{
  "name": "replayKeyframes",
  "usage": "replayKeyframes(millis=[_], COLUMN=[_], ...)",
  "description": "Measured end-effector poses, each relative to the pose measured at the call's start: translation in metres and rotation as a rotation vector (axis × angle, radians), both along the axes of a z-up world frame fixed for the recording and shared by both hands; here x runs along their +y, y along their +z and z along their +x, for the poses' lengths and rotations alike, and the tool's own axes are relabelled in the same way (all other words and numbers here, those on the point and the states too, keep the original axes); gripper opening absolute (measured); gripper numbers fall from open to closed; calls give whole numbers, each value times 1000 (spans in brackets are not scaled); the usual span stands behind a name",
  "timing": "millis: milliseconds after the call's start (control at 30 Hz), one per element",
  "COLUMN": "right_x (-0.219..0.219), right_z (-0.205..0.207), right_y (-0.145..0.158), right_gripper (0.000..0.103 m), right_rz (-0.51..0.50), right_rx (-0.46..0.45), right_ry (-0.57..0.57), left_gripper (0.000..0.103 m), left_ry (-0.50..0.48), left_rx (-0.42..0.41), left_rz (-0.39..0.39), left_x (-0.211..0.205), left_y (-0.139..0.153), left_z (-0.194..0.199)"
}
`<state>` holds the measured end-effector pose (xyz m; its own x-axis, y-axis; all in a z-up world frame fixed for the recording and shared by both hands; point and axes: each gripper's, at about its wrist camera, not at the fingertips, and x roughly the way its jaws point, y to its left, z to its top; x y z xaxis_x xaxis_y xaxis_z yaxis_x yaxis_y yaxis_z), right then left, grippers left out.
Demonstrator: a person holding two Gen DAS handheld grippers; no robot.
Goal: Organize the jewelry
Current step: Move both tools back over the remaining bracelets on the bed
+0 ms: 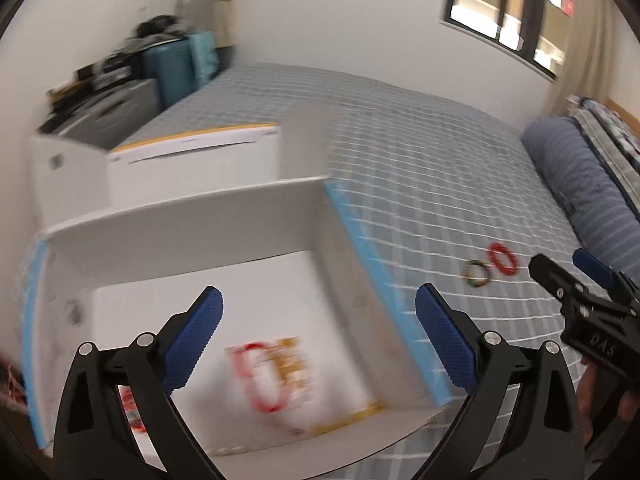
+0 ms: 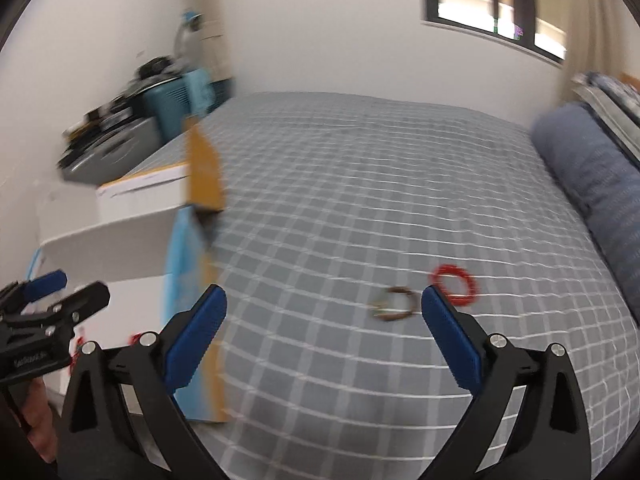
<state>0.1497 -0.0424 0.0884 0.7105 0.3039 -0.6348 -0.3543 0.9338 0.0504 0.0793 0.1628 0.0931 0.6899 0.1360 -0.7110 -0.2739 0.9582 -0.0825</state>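
Note:
An open white box with blue-edged walls lies on the bed. Blurred red and gold jewelry rests on its floor. My left gripper is open and empty, held over the box. A red bracelet and a dark multicoloured bracelet lie on the checked bedspread; both also show in the left wrist view, red bracelet and dark bracelet. My right gripper is open and empty, just short of the dark bracelet. The box's side wall stands to its left.
A second white box with a yellow edge stands behind the first. A blue rolled blanket lies along the bed's right side. Suitcases and clutter stand beyond the bed's far left corner. The grey checked bedspread stretches ahead.

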Motion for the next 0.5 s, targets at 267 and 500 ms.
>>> replayKeyframes(millis=[267,500], right_x=[-82,-113], right_z=[58,104], right_y=[-18,-60], right_gripper=[94,92], right_rz=[-17,-43], right_rx=[25,74], right_ry=[-151,-229], left_gripper=[97,97], left_ry=[-139,-189], left_rx=[12,64], left_rz=[-29,-47], left_x=[-85,-134], left_y=[-24,-80], left_z=[68,119])
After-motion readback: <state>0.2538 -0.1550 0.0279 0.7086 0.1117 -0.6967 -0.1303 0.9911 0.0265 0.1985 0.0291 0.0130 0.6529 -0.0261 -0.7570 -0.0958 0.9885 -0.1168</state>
